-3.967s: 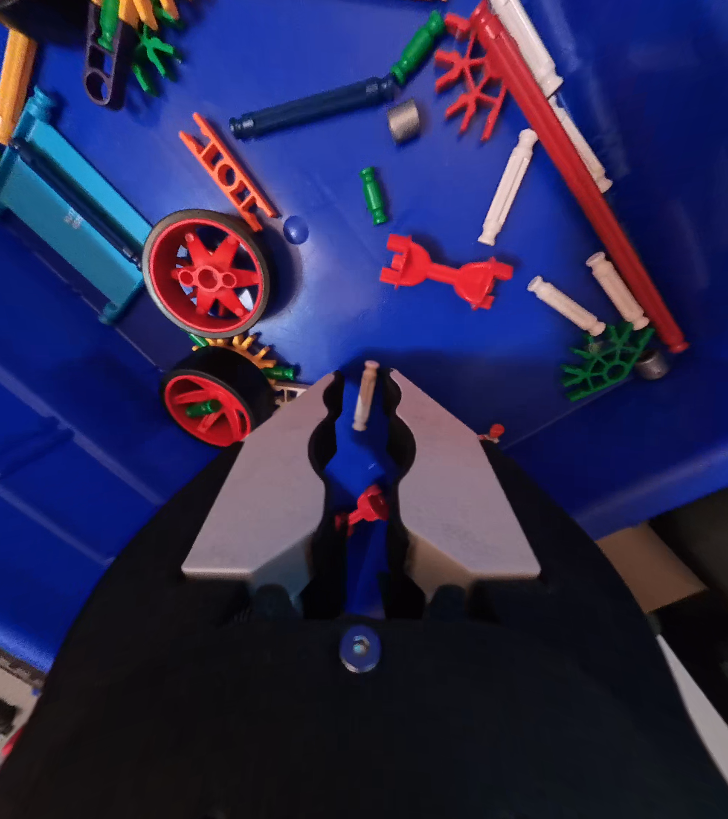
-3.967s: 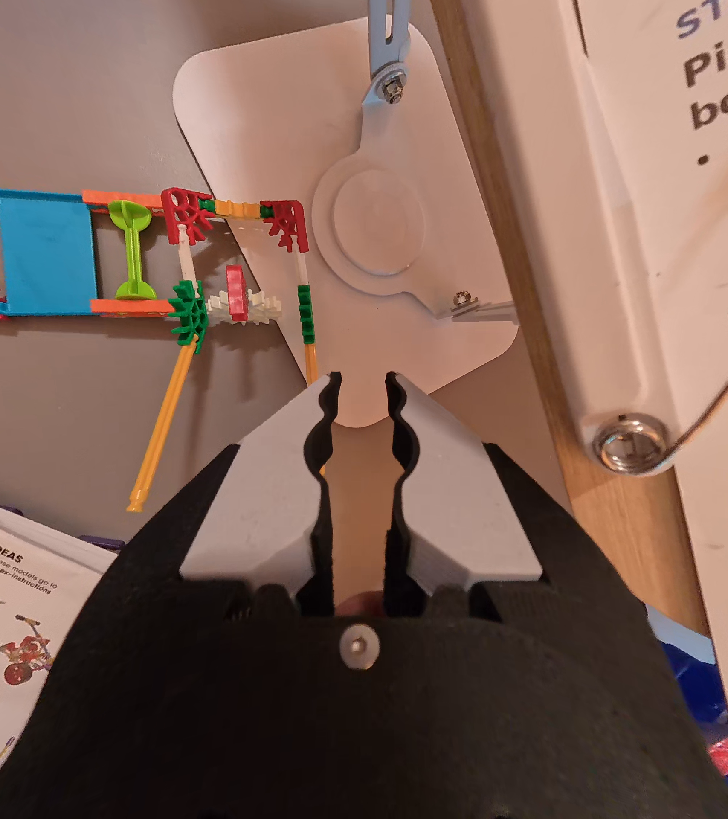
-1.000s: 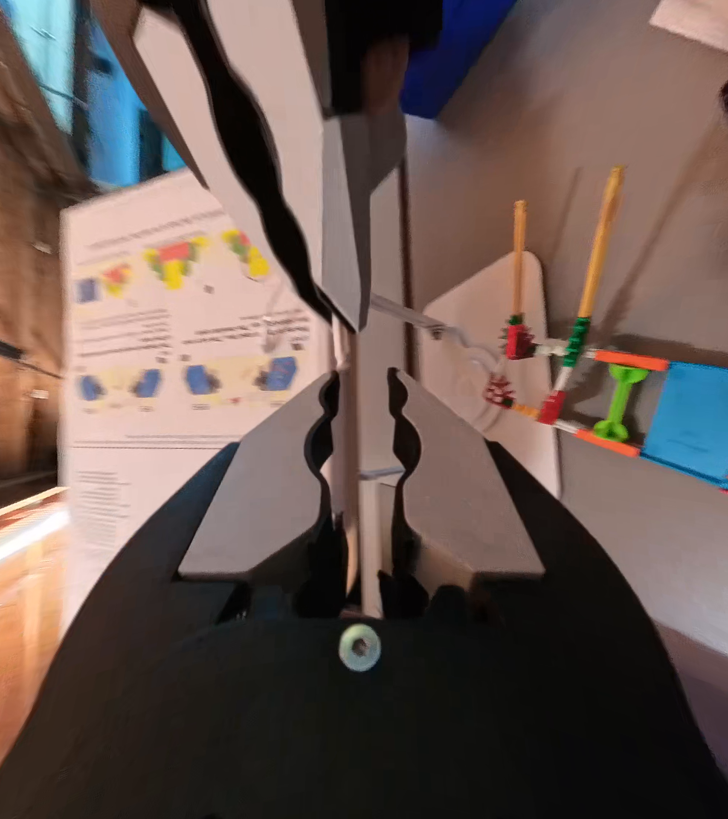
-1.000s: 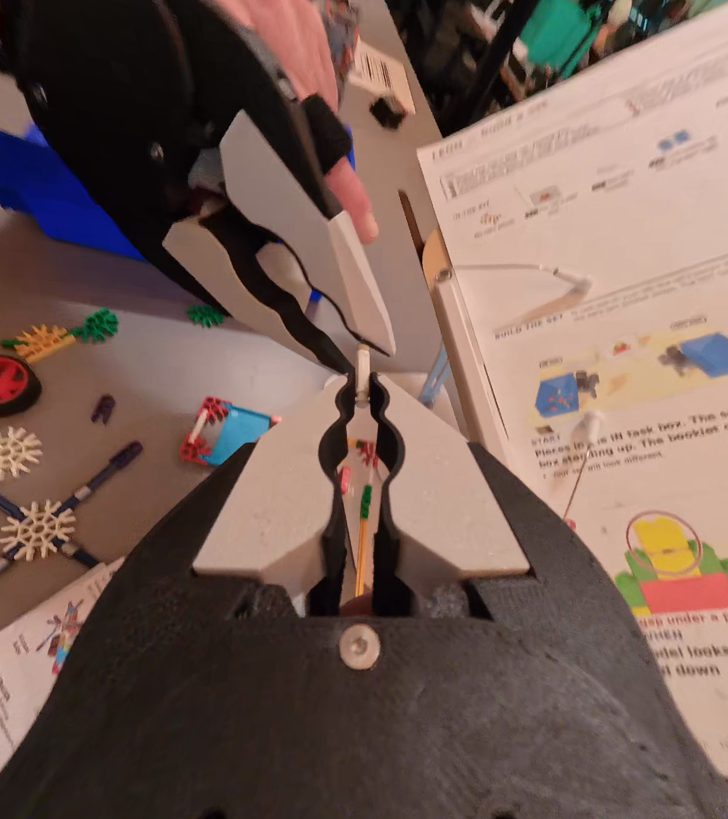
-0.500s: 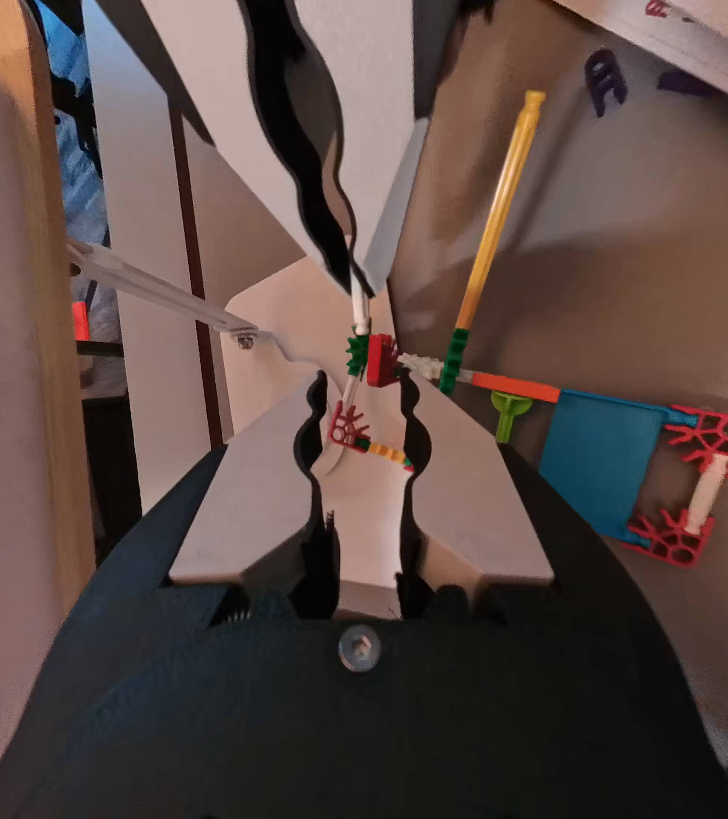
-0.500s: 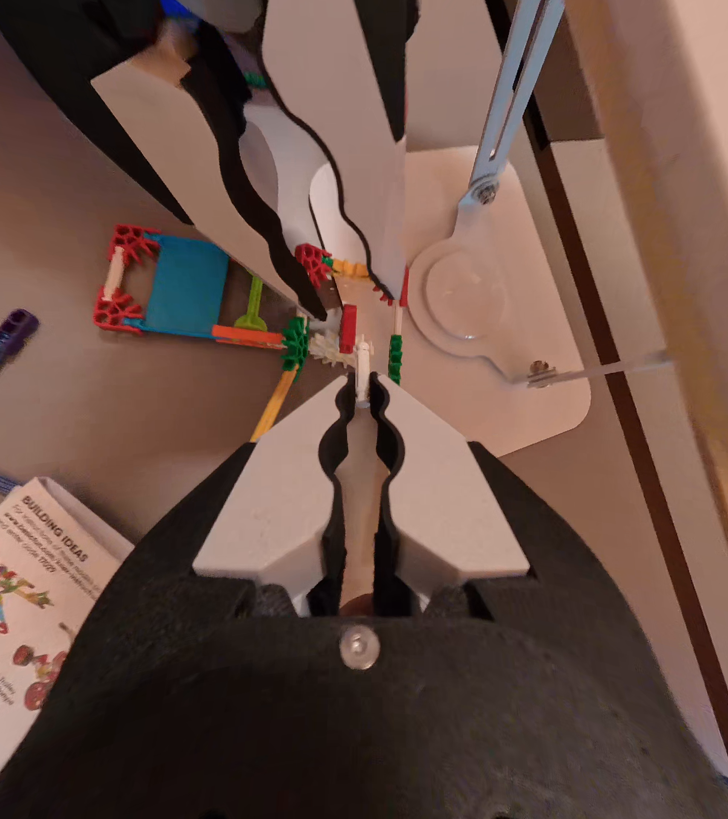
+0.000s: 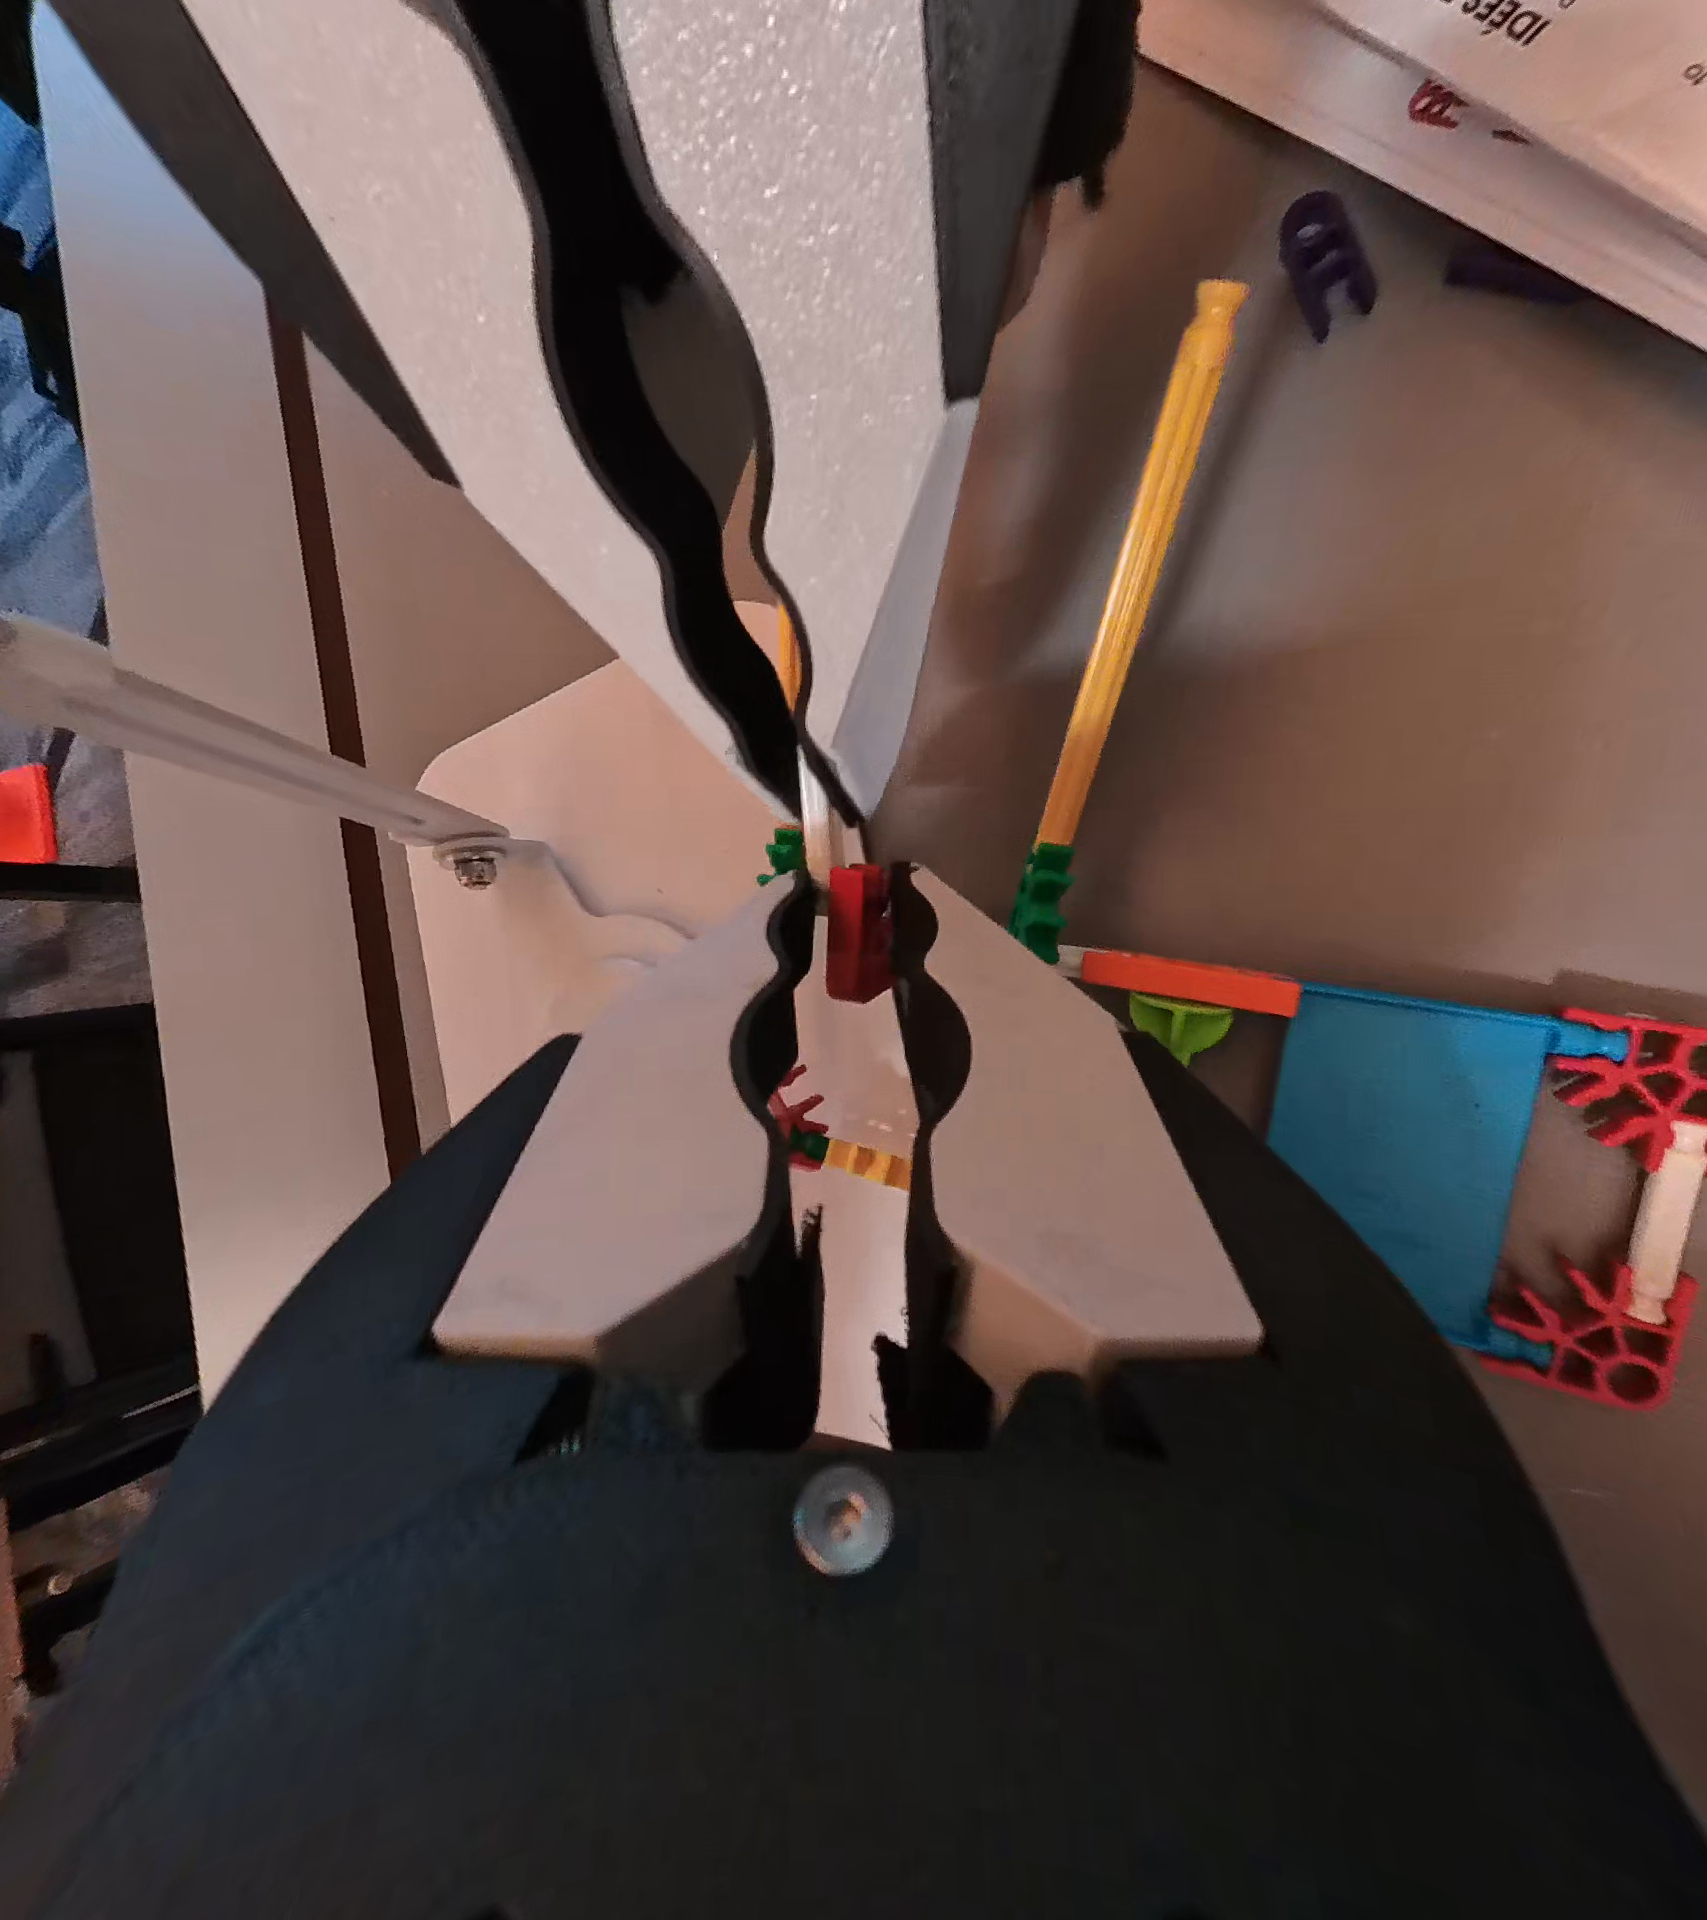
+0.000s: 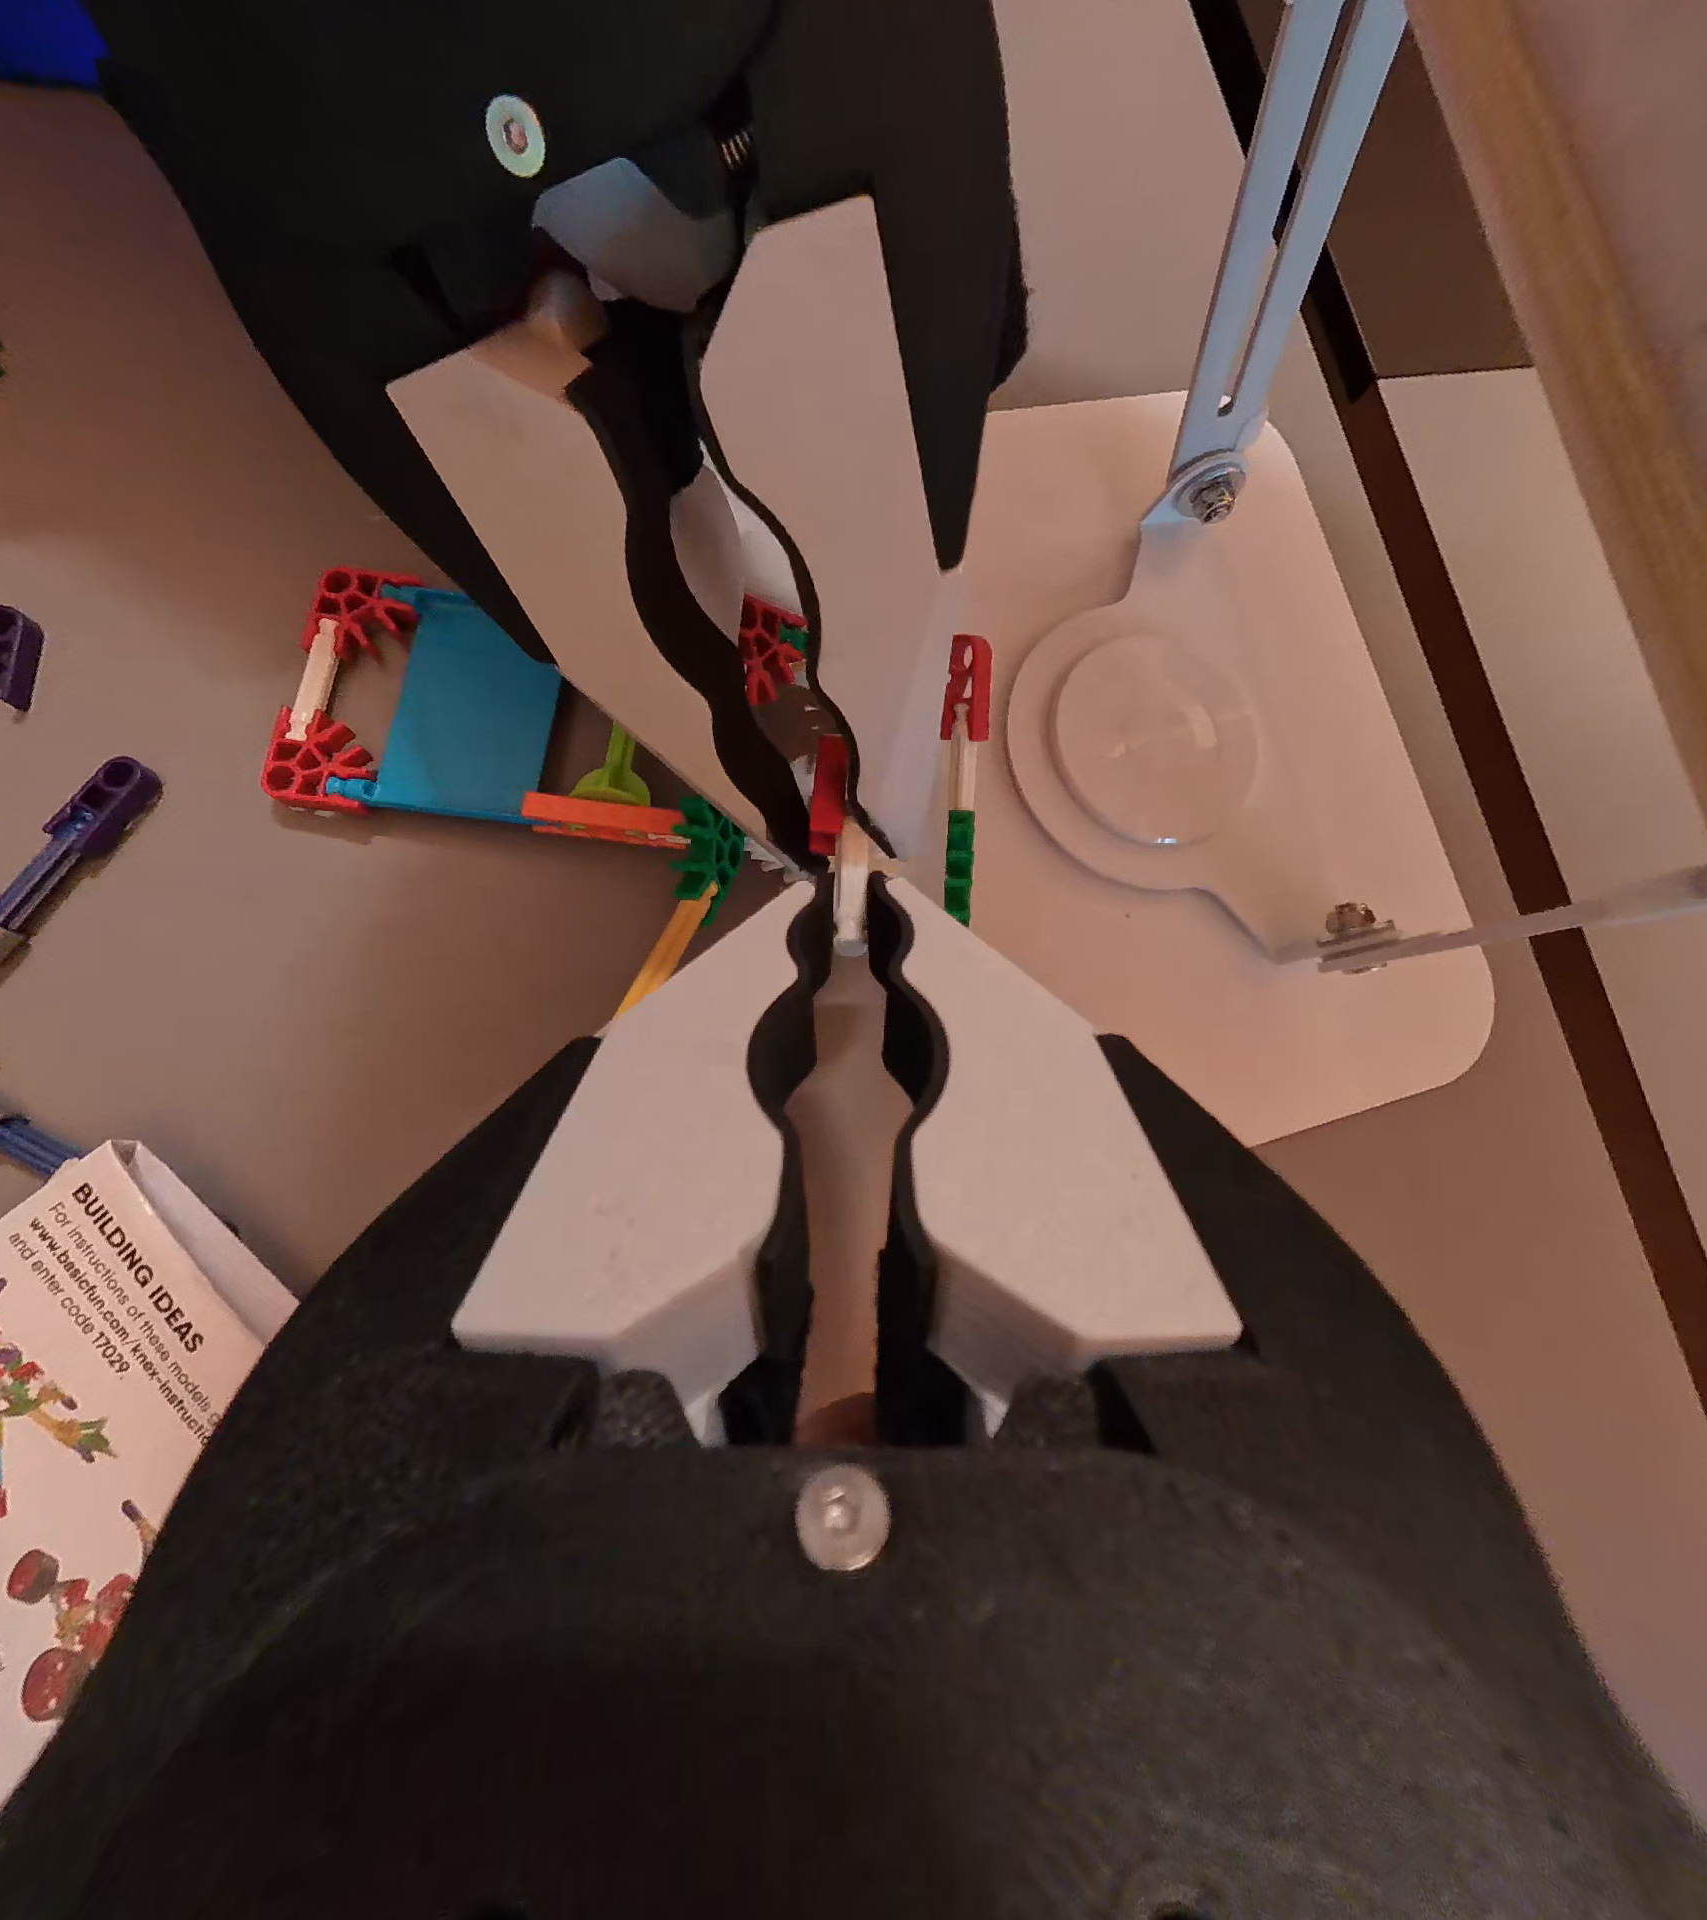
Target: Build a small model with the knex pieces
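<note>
Red plastic connector (image 7: 857, 940) sits pinched between the narrowly parted tips of the left gripper (image 7: 844, 914) in the left wrist view, the right gripper (image 7: 807, 805) meeting it tip to tip.

Right wrist view: the right gripper (image 8: 851, 902) is clamped on a white rod (image 8: 851, 894) whose far end meets the connector (image 8: 828, 790) inside the left gripper (image 8: 833, 821), above the grey table (image 8: 205, 935).

A hobby or test workspace, it seems: a grey desk (image 8: 205, 935) strewn with plastic building-toy pieces, a half-built toy frame (image 8: 433, 727), an instruction booklet (image 8: 49, 1403), a white stand base (image 8: 1244, 831) with metal struts, and a wooden board (image 8: 1659, 416) alongside.
</note>
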The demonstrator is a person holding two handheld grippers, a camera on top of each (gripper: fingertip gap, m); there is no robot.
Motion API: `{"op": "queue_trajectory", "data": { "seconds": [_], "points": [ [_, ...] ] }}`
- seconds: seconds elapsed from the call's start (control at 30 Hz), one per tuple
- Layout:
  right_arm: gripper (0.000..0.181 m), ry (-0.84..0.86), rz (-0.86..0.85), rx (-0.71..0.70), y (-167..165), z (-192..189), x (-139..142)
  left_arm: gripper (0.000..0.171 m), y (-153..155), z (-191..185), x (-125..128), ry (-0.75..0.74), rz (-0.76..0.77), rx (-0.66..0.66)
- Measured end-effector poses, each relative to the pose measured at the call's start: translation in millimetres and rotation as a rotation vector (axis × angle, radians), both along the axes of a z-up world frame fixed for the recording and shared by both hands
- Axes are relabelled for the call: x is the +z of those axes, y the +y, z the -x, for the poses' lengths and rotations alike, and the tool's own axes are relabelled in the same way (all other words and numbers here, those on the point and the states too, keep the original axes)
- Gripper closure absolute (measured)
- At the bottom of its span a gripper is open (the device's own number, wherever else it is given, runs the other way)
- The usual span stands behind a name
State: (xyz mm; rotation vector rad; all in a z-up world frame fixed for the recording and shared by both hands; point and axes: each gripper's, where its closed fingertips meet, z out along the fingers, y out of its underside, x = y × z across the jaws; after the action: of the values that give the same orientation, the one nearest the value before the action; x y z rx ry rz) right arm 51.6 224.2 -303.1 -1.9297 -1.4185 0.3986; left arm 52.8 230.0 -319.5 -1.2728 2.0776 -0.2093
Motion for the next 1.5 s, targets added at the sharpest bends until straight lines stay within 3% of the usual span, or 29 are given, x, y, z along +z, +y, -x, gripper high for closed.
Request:
{"op": "queue_trajectory", "data": {
  "seconds": [0.53, 0.67, 1.13, 1.3, 1.33, 1.37, 1.5],
  "points": [
    [0.177, 0.039, 0.001, 0.044, -3.0, 7.4, -4.8, 0.163, -4.9, 6.4, -1.3, -0.009, 0.123, 0.012],
    [0.167, 0.034, 0.002, 0.08, -8.2, 12.7, -7.0, 0.164, -7.7, 5.2, -2.0, -0.007, 0.129, 0.008],
    [0.178, 0.006, -0.041, 0.139, -11.4, 16.7, -6.8, 0.169, -13.5, 7.8, -2.7, 0.01, 0.102, -0.012],
    [0.175, 0.041, -0.059, 0.107, -6.3, 11.8, 2.0, 0.163, -6.6, 6.2, 2.3, -0.014, 0.139, 0.043],
    [0.175, 0.034, -0.056, 0.103, -6.5, 10.6, 3.2, 0.149, -1.6, 7.1, 3.1, -0.008, 0.131, 0.077],
    [0.171, 0.018, -0.055, 0.093, -5.8, 8.2, 4.0, 0.145, -0.9, 8.5, 4.2, -0.01, 0.126, 0.073],
    [0.165, -0.002, -0.068, 0.074, -3.5, 0.8, 8.8, 0.151, 5.6, 19.9, 1.8, 0.025, 0.099, 0.106]
  ]
}}
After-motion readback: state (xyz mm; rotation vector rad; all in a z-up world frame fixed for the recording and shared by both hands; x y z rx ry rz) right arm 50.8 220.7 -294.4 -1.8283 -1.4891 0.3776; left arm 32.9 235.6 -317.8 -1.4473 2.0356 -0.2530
